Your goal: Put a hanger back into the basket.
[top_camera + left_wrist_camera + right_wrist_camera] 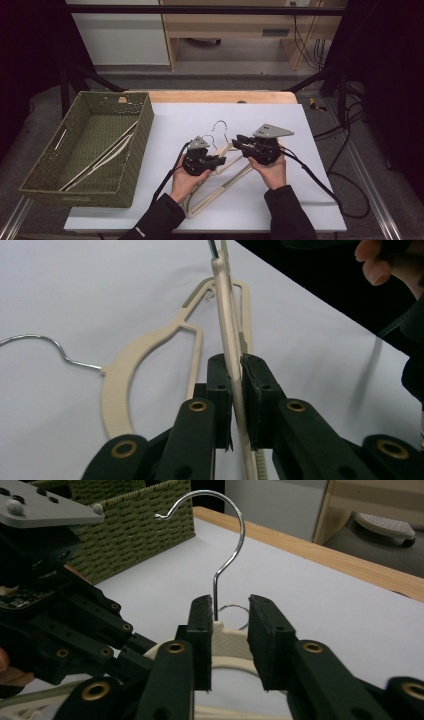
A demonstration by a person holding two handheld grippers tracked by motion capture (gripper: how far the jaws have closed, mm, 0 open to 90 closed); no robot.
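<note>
We wore dark long sleeves (156, 220); our black two-jaw grippers (220, 161) carried brass-coloured rivets, grey three-cornered plates and black cables.

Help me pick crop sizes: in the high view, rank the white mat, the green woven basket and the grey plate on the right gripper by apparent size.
1. White mat, largest.
2. Green woven basket.
3. Grey plate, smallest.

Matt cream plastic hanger (231, 330) (glossy metal hook (227, 540))
</note>
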